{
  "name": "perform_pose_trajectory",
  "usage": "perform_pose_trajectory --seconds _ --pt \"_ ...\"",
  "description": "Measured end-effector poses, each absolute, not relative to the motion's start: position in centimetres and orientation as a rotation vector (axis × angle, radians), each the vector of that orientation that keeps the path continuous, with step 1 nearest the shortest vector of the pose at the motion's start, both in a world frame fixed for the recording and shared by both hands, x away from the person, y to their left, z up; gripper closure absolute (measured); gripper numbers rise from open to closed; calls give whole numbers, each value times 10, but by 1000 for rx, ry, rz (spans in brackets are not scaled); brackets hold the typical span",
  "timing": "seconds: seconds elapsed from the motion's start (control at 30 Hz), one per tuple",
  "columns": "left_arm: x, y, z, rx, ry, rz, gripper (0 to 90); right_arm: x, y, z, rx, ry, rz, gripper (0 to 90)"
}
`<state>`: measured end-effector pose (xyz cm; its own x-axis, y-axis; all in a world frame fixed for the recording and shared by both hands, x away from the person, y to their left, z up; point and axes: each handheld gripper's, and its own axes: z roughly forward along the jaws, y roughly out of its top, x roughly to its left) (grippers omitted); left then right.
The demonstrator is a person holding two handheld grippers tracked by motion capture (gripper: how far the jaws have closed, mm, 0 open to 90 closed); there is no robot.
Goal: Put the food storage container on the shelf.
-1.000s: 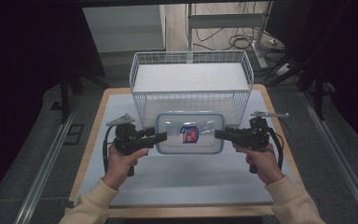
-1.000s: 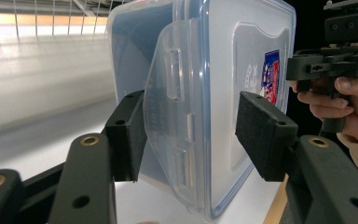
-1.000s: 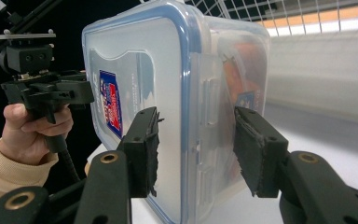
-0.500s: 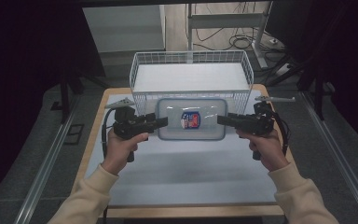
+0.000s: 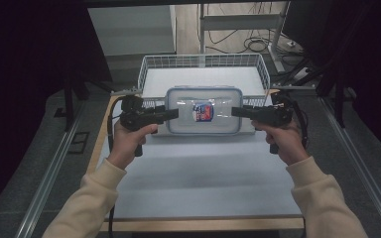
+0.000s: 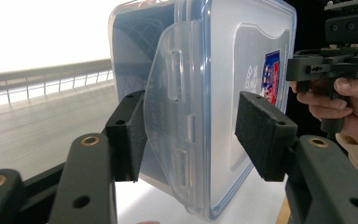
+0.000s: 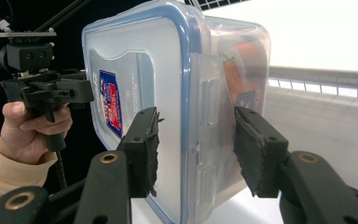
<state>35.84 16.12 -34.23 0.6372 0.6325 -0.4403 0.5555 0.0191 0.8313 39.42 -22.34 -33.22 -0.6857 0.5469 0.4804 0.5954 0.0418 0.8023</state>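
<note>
The white-topped table with a pale wooden rim [image 5: 203,168] carries a white wire basket [image 5: 204,63] at its far edge, open at the top, which looks like the place the load is bound for. Held clear of the table, just in front of the basket's near wall, is the clear rectangular plastic food container with a blue-sealed lid and a red-and-blue sticker [image 5: 203,110]. It hangs level, lid up, because it is gripped at both short ends at once; a wide box like this would likely tip if taken from one side only.

The left gripper [image 5: 171,113] clamps the container's left end: in the left gripper view its black foam pads [image 6: 265,133] straddle the lid's side latch and the box wall. The right gripper [image 5: 238,111] does the same at the opposite end, its pads [image 7: 145,149] closed on the lid face and the tub's underside, so both tools are gripping the box rather than standing free.

Compared with a second ago, the container sits higher in the high view and nearer the basket; both hands have risen with it, grips unchanged, the box as level as before.
</note>
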Motion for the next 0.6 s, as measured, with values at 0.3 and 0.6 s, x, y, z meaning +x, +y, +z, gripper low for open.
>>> perform_pose_trajectory --seconds 0.3,0.6 --pt "378 165 -325 1635 999 76 446 415 -220 -313 -1242 -2213 -1745 515" --pt "410 168 -313 1618 1027 21 451 445 -218 -299 -1286 -2187 -1709 514"
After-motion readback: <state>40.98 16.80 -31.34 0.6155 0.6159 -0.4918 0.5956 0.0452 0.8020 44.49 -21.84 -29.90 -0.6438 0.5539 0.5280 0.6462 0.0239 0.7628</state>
